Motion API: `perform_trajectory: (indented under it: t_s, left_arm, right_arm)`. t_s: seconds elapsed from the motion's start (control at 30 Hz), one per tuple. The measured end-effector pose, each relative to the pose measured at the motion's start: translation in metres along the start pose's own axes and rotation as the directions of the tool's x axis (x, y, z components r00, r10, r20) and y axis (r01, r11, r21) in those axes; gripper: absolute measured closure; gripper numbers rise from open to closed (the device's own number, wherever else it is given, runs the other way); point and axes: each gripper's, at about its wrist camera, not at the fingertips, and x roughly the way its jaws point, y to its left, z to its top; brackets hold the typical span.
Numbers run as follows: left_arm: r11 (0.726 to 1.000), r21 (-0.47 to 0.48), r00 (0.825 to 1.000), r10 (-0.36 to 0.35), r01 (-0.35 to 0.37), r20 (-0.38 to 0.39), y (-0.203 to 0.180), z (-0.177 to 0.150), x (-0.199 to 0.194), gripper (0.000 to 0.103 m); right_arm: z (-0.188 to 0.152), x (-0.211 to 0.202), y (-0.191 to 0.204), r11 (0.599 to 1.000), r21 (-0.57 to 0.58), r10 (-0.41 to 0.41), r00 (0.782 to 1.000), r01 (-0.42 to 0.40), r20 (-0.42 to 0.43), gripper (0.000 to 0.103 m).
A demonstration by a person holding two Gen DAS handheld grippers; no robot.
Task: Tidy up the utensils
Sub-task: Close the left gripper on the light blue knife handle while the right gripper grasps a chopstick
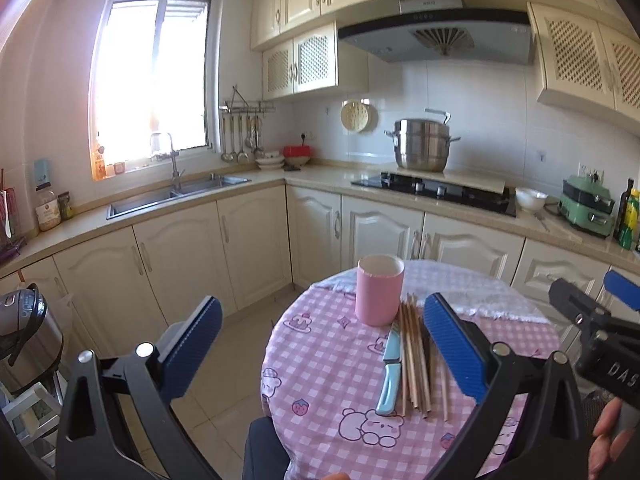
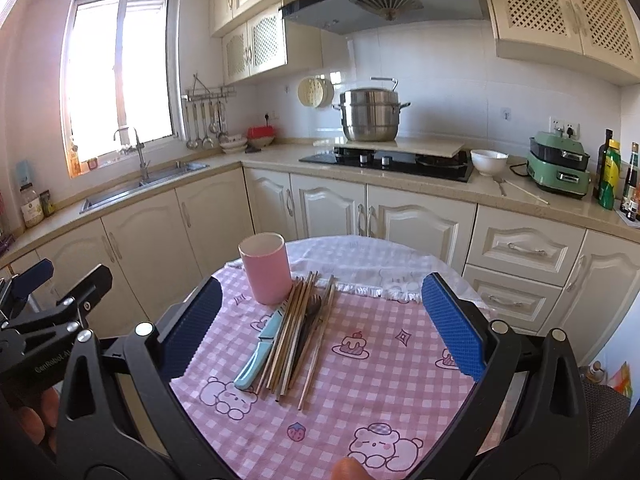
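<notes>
Where writing can be made out, it is found on the gripper bodies: in the left wrist view the letters "DAS" are seen on the black body of the right gripper (image 1: 600, 312) at the right edge, and in the right wrist view a partly legible "CenRobot" is printed on the left gripper (image 2: 48, 280) at the left edge; the lettering on the range hood (image 2: 384, 4) is too small to be read. Both grippers are held spread wide, nothing being pinched between their blue pads (image 2: 452, 320), and both hover above a round table (image 2: 360, 420) covered by a pink checked cloth printed with bears and cakes. A pink cup (image 2: 266, 268) stands upright on the far part of the table. Just beside its base a bundle of chopsticks (image 2: 298, 340) lies flat, with a blue-handled knife (image 2: 258, 354) along its left side. A dark spoon (image 2: 312, 312) among the chopsticks is shown clearly only by the right wrist view; in the left wrist view it is largely hidden behind a pad. A rice cooker (image 1: 24, 320) on the floor side is shown only by the left wrist view, while dark bottles (image 2: 632, 176) beside a green appliance (image 2: 558, 166) are seen more fully from the right.
</notes>
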Motion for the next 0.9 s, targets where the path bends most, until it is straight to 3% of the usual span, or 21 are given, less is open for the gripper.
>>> perform_trajectory:
  t_s: [0.27, 0.47, 0.73, 0.9]
  left_arm:
    - [0.999, 0.041, 0.984, 0.007, 0.001, -0.177, 0.0, -0.026, 0.091, 0.004]
    - [0.988, 0.129, 0.945, -0.038, 0.084, -0.325, -0.023, -0.054, 0.163, 0.004]
    - [0.967, 0.191, 0.887, -0.065, 0.17, -0.458, -0.05, -0.084, 0.226, 0.004]
    - [0.968, 0.178, 0.868, -0.068, 0.177, -0.492, -0.052, -0.085, 0.25, 0.004]
  right_arm:
    - [-0.018, 0.065, -0.016, 0.999, -0.003, -0.032, 0.987, 0.032, -0.156, 0.005]
    - [-0.036, 0.105, -0.025, 0.999, -0.005, -0.045, 0.964, 0.045, -0.261, 0.005]
    - [-0.065, 0.167, -0.04, 0.999, -0.008, -0.046, 0.903, 0.048, -0.428, 0.005]
    - [-0.078, 0.198, -0.035, 1.0, -0.018, -0.02, 0.871, 0.013, -0.49, 0.005]
